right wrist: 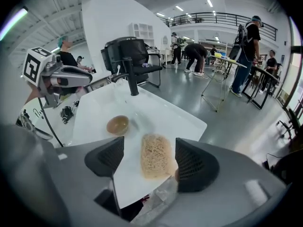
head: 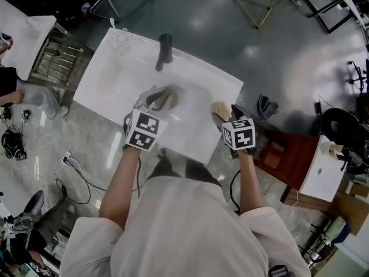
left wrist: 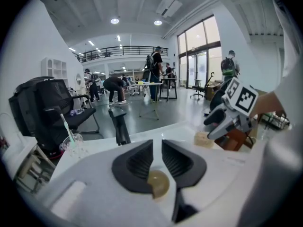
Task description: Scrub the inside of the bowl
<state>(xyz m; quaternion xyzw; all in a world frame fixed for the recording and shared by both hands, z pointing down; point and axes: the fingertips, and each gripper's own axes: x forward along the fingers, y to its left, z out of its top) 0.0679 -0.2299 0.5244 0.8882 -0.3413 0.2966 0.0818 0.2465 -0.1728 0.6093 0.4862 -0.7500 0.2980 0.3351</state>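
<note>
Bright open hall with a glossy grey floor [head: 230, 33].
Tall windows [left wrist: 201, 51] along one side, a railed balcony [left wrist: 118, 52] beyond, round ceiling lights [left wrist: 114, 21], a black chair [right wrist: 130, 56], white shelving [left wrist: 53, 69], people [left wrist: 156, 74] round a far table [left wrist: 150, 83].

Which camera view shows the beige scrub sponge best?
The right gripper view: the sponge shows whole and close, its fibres plain. The head view shows only a small beige patch beside the right gripper; the left gripper view shows it small and far.

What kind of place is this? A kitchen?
Probably a big workshop or lab hall, not a kitchen: a white table on a shiny grey floor, people busy behind it, and a balcony railing up high.
</note>
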